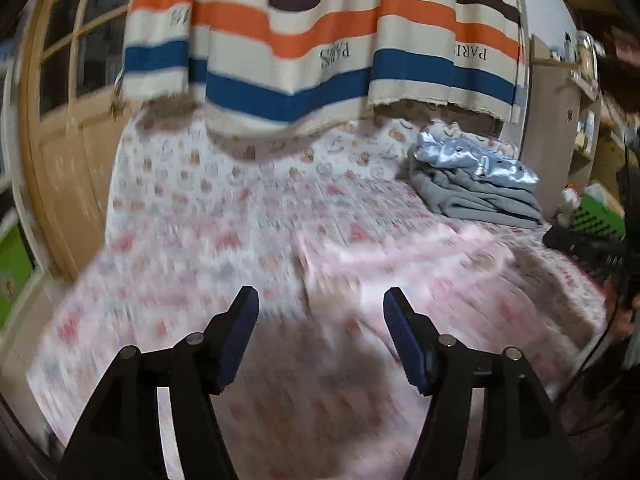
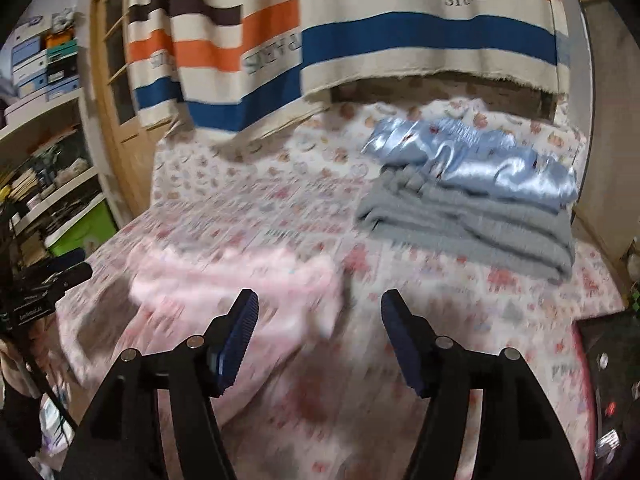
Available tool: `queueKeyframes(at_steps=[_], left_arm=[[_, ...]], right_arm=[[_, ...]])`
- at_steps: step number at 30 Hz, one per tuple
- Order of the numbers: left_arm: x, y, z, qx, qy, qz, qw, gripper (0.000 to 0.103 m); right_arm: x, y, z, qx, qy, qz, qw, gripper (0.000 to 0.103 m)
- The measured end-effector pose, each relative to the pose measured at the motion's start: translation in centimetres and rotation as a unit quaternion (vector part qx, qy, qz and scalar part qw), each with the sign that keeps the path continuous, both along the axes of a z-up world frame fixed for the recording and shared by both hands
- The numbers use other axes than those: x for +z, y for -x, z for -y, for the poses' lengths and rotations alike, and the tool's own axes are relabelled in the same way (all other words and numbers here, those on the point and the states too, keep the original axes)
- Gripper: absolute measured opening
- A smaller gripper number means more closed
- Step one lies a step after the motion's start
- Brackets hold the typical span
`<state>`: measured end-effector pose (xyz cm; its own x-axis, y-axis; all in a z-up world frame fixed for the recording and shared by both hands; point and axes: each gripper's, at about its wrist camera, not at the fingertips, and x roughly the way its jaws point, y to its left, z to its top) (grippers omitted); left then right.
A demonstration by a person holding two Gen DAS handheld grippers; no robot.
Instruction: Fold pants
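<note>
Pants (image 2: 236,288): pale pink, lying on the bed (image 1: 180,208) as a compact, roughly rectangular bundle, blurred in both views, so the exact number of folds cannot be told. Left to right in the right wrist view: shelves (image 2: 44,152) with boxes; wooden door (image 2: 116,80); pants, near the front of the bed, left of centre; right gripper (image 2: 319,304), jaws spread wide, holding nothing, hovering just past the right edge of the pants; stack (image 2: 472,204) of grey and shiny blue garments, folded, at the far right of the bed, well apart from the pants. Striped curtain (image 2: 360,32) hangs across the back. Left to right in the left wrist view: door (image 1: 60,128); left gripper (image 1: 320,300), jaws likewise spread and empty, above the bedsheet with the pants (image 1: 400,256) just ahead and to its right; the stack (image 1: 476,184) beyond. Condition of task, as judged: pants appear already gathered into a folded shape and released by both grippers; two other garments already folded and stacked. Remaining, probably: a final fold or tidying, and perhaps a transfer to the stack.
</note>
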<state>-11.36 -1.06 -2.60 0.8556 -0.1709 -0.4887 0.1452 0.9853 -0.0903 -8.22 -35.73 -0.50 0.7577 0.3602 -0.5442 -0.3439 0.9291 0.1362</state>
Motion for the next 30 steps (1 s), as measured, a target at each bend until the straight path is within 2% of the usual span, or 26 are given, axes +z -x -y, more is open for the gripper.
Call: queueKeyframes(at_steps=[2,5,7,9,12,16,17,19,22,26,28,29,30], left_arm=[[-1.1,1.6,0.5,0.007,0.003,0.003,1.0000,0.061],[-2.3,3.3,2.6,0.004,-0.055,0.008,0.9984,0.055],[-2.9,3.8,3.2,-0.011,-0.048,-0.005,0.9988,0.055],[-3.5,4.2,3.7,-0.026,-0.037,-0.018,0.9988,0.055],[-4.4,4.5,5.3,-0.044,-0.049,-0.021,0.9976,0.055],[-5.2,3.9,7.6,-0.079,-0.052,-0.033,0.9949,0.055],[-5.3,3.8,8.0,-0.086,-0.055,-0.034,0.9941,0.055],[-5.4,3.5,8.6,-0.094,-0.060,-0.039,0.9930,0.055],[-5.6,2.8,9.1,-0.096,-0.063,-0.047,0.9923,0.055],[-5.9,1.6,9.5,-0.088,-0.067,-0.048,0.9927,0.055],[-5.8,1.2,9.5,-0.095,-0.058,-0.049,0.9926,0.043],[-5.6,1.0,9.7,-0.101,-0.055,-0.049,0.9921,0.027],[-5.4,1.0,9.9,-0.109,-0.057,-0.047,0.9913,0.022]], right_arm=[[-1.2,2.1,-0.1,-0.004,-0.006,0.012,1.000,0.065],[-3.0,3.6,-0.6,-0.004,0.017,0.001,1.000,0.065],[-4.1,4.2,-0.6,0.002,0.020,-0.020,1.000,0.065],[-4.8,5.0,-0.4,-0.005,0.027,-0.022,0.999,0.065],[-4.7,6.5,-0.2,-0.009,0.031,0.005,0.999,0.065],[-3.3,7.6,-0.7,0.025,-0.012,0.034,0.999,0.065],[-2.9,7.5,-1.0,0.043,-0.025,0.040,0.998,0.062],[-2.4,7.0,-2.2,0.076,-0.041,0.044,0.995,0.050],[-2.7,5.5,-3.8,0.109,-0.057,0.023,0.992,0.039],[-4.6,4.0,-5.0,0.111,-0.051,-0.008,0.992,0.038],[-5.4,3.6,-5.0,0.114,-0.052,-0.018,0.992,0.038],[-5.6,3.5,-4.8,0.116,-0.053,-0.020,0.992,0.038],[-5.7,3.4,-4.7,0.119,-0.054,-0.022,0.991,0.038]])
